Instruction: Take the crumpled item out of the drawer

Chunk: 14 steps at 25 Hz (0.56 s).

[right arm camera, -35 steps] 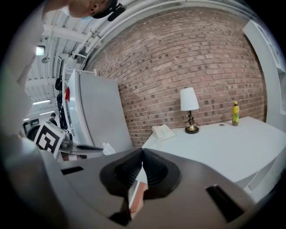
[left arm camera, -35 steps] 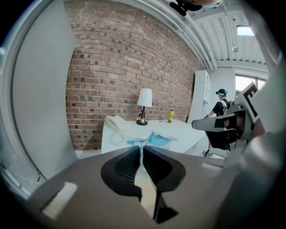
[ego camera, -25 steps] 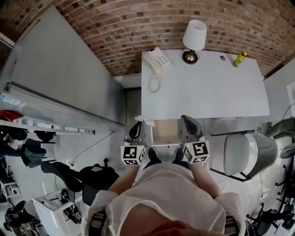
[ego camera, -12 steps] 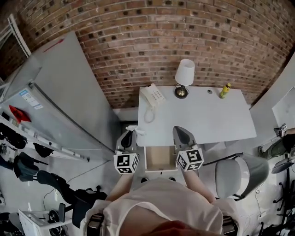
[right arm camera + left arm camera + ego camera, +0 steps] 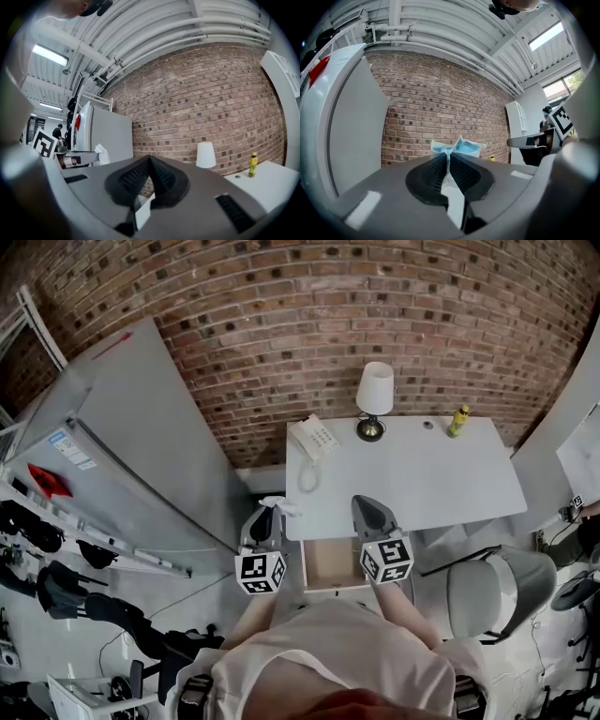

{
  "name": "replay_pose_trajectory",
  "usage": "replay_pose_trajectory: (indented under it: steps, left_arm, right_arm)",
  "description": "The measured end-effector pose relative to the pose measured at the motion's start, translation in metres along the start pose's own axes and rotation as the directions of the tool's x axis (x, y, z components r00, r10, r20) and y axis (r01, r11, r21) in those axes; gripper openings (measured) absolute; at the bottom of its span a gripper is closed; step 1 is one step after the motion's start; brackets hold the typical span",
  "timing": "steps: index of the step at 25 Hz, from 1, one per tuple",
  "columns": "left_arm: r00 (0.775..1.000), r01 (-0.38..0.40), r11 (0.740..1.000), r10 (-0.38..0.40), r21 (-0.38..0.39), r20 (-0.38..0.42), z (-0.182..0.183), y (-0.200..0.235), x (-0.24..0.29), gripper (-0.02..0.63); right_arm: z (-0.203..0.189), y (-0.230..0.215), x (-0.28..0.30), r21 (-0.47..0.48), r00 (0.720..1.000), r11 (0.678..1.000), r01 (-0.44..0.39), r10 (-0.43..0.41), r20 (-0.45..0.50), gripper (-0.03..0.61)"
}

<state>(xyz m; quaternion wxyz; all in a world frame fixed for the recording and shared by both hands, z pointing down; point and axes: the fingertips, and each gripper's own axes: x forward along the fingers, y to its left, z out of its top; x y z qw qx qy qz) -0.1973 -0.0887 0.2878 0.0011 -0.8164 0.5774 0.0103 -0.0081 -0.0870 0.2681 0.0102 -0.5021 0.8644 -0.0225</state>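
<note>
Because the left tool pinches only a thin fold of the crumpled blue-and-white paper, held up out of the open drawer beside the worktop, a jolt could shake it loose and drop it. The right tool is closed on nothing. Only the left gripper view shows the pinch; only the head view shows the drawer.

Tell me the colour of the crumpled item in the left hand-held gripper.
Light blue and white. The crumpled item shows best in the left gripper view.
</note>
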Motion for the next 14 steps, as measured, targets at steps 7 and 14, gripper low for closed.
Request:
replay_pose_trajectory:
  steps: [7, 14]
  left_arm:
    - [1.0, 0.017, 1.0, -0.017, 0.003, -0.006, -0.0013, -0.0055, -0.0025, 0.031]
    - [1.0, 0.023, 1.0, -0.023, 0.0, -0.008, -0.0002, -0.0091, -0.0016, 0.031]
  right_arm:
    - [-0.0016, -0.0016, -0.0025, 0.02, 1.0, 1.0, 0.01, -0.01, 0.006, -0.006]
    - [0.0009, -0.0031, -0.004, 0.016, 1.0, 1.0, 0.015, -0.015, 0.008, -0.006]
